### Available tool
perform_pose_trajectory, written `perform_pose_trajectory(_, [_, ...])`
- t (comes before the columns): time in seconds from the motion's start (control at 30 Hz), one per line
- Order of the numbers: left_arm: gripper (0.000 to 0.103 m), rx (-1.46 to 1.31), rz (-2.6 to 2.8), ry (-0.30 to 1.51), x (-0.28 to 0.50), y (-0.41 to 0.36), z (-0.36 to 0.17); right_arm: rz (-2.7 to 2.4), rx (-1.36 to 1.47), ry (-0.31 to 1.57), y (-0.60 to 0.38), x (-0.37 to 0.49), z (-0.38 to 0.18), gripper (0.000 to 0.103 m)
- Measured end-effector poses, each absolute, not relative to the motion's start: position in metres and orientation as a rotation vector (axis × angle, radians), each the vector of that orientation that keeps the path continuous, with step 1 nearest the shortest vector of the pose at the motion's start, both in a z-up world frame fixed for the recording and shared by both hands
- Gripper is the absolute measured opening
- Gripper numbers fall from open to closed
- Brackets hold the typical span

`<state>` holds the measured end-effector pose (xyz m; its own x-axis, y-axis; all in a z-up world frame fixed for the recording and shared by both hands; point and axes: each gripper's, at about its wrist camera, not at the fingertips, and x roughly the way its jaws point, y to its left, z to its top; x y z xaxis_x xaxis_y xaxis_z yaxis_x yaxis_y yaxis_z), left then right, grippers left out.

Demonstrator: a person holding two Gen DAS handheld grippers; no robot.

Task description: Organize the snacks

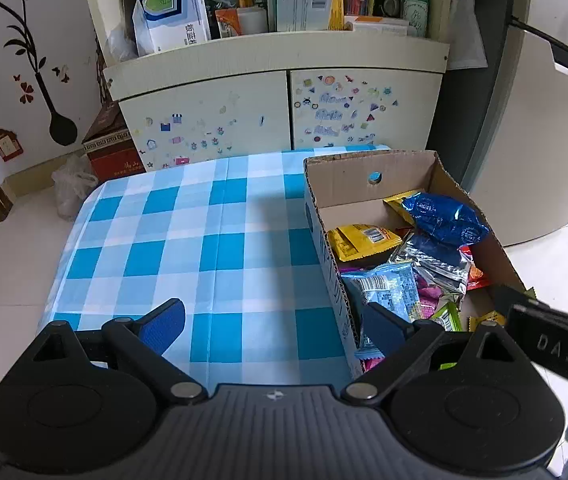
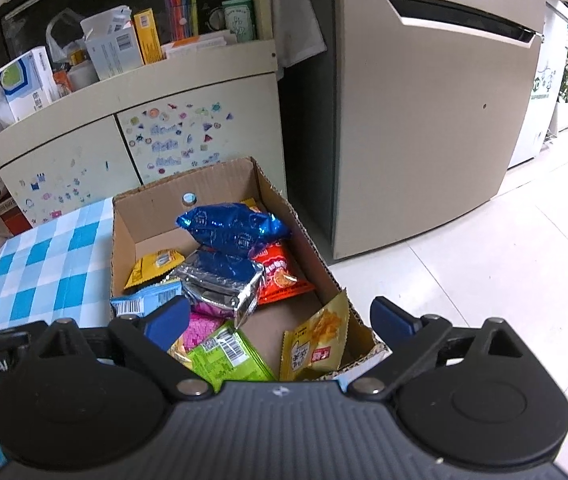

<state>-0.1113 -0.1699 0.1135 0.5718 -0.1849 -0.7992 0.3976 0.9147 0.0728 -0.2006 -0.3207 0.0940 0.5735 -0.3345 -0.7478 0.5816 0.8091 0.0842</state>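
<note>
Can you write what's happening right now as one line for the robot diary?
left gripper: open, empty | right gripper: open, empty, above box | snacks: piled in cardboard box | checkered table: no snacks

One cardboard box holds two blue packets, two yellow, one orange.

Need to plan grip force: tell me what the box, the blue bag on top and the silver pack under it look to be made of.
Cardboard box: brown corrugated board, matte; fluting shows along its cut rim.
Blue snack bag: probably metallised plastic film, glossy, with crinkles and bright glints.
Silver pack: apparently foil-laminate film, mirror-like, creased, with a crimped end seam.
Both grippers are open and hold nothing.
</note>
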Motion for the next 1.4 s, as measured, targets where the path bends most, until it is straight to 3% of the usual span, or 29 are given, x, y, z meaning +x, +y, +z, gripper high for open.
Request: perform_pose_trajectory(1.4, [0.098,0.319,-0.292,0.954,-0.099,-0.190,0.094,-0.534,0.336,0.906,-0.320,-0.186,0.086,0.098])
